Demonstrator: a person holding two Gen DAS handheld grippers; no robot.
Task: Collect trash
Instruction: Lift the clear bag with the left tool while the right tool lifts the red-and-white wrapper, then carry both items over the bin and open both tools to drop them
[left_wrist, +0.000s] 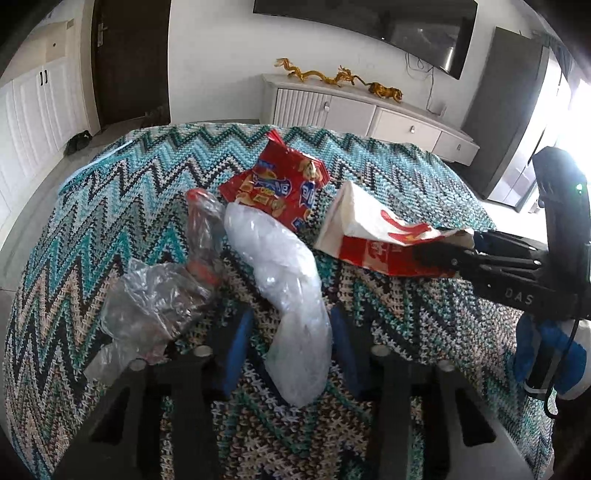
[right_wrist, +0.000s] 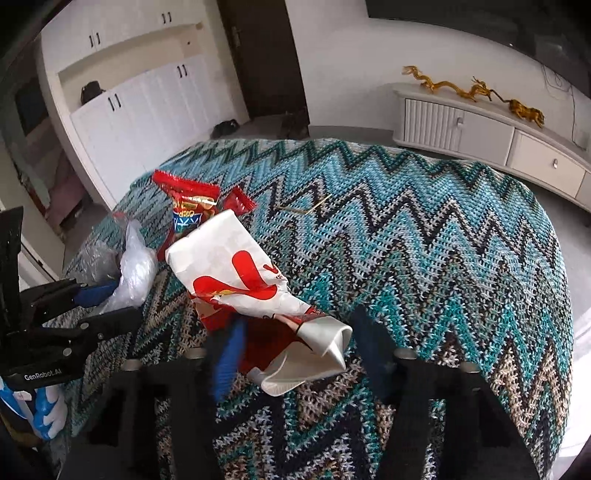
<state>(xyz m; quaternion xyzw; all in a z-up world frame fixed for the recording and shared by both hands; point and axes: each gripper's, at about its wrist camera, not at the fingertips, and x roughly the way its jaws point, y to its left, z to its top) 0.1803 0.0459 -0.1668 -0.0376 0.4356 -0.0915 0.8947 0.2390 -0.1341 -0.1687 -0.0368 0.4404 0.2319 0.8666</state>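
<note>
On a zigzag knitted blanket (left_wrist: 110, 206) lies a heap of trash. A long white plastic bag (left_wrist: 284, 266) runs between the jaws of my left gripper (left_wrist: 291, 343). Its right pad touches the bag, and a strip of blanket shows beside the left pad, so it is open. From the right wrist view the left gripper (right_wrist: 118, 299) flanks the plastic bag's (right_wrist: 136, 269) end. My right gripper (right_wrist: 295, 354) is shut on the crumpled end of a white-and-red paper bag (right_wrist: 236, 273). A red snack packet (left_wrist: 277, 188) and clear crumpled wrappers (left_wrist: 155, 302) lie alongside.
The blanket drops off at its far and side edges to a grey floor. A white TV cabinet (left_wrist: 369, 110) with golden dragon ornaments (left_wrist: 332, 77) stands beyond, and white cupboards (right_wrist: 147, 103) are at the left. A thin stick (right_wrist: 306, 210) lies on the blanket. Gloved hands (right_wrist: 44, 410) hold the grippers.
</note>
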